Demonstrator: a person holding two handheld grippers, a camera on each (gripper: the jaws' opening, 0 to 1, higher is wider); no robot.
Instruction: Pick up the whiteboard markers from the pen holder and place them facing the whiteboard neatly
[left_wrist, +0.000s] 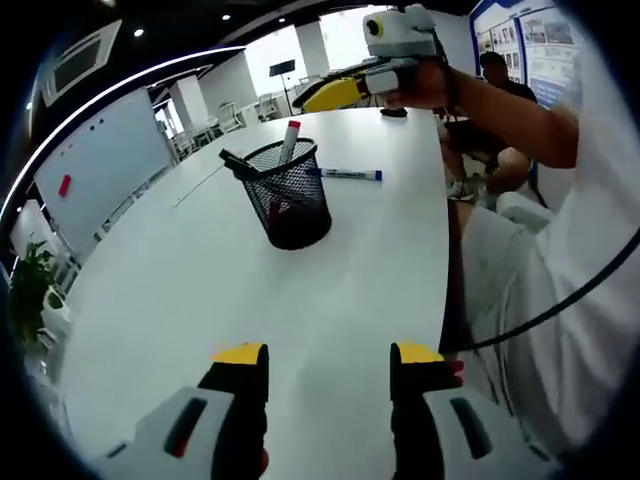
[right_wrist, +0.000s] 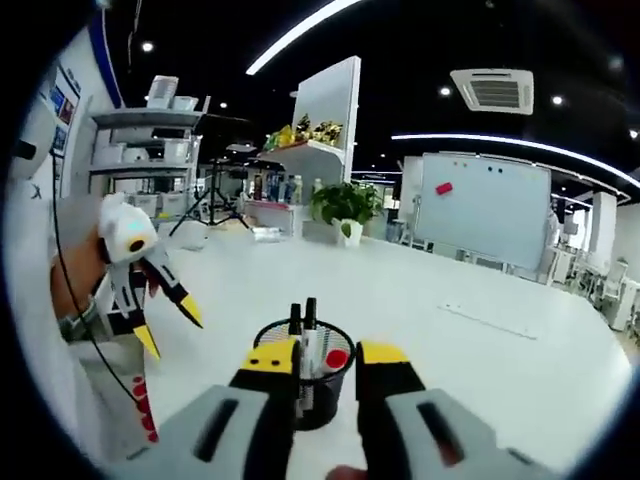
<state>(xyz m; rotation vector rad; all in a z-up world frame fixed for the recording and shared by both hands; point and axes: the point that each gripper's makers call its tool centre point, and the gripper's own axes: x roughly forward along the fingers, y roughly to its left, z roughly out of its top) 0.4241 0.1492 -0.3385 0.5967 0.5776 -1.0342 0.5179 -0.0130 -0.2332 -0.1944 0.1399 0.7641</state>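
The thin, light, smooth whiteboard markers (left_wrist: 289, 140) stand in the black wire-mesh pen holder (left_wrist: 288, 195) mid-frame on the white bench (left_wrist: 200, 290), best pinched by their caps, both hand-held grippers (left_wrist: 330, 372) (right_wrist: 327, 368) released.

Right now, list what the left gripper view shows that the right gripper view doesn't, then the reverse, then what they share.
Left gripper view alone: a blue-capped marker lying on the table behind the mesh pen holder, and a black cable.

Right gripper view alone: a potted plant, shelving and a ceiling vent.

Shared: the pen holder with a red-capped marker inside, the whiteboard, the white table, both open claws.
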